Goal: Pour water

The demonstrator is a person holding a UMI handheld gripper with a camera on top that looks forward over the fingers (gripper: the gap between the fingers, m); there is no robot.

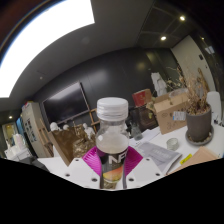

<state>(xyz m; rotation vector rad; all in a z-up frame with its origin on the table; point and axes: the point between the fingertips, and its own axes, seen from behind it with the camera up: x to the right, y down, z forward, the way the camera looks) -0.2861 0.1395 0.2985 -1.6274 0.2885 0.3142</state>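
1. Currently you hold the gripper [112, 178] raised, with the view tilted up toward the ceiling light [45, 35] and the room beyond.
2. Note the bottle [112, 140]: it stands upright between the two fingers, white cap [112, 108] on top, its label facing the camera, the magenta pads [93, 160] close at either side of the body.
3. Treat the jaws as clenched on the bottle. No surface shows under it, so judge that the fingers alone carry it.
4. Observe that the cap appears to be seated on the neck. Judge whether it is screwed tight; the view does not settle this.
5. Locate the surroundings: a cluttered table [160, 155] with papers lies beyond the fingers, and a potted plant [199, 115] stands further off to one side.
6. Note that no receiving cup or glass is identifiable in the view.
7. Judge the step in hand as the carry phase, before any pour.
8. For the next move, find the receiving vessel, bring the bottle mouth over it, confirm the cap is off, then tilt gradually while keeping the grip firm.
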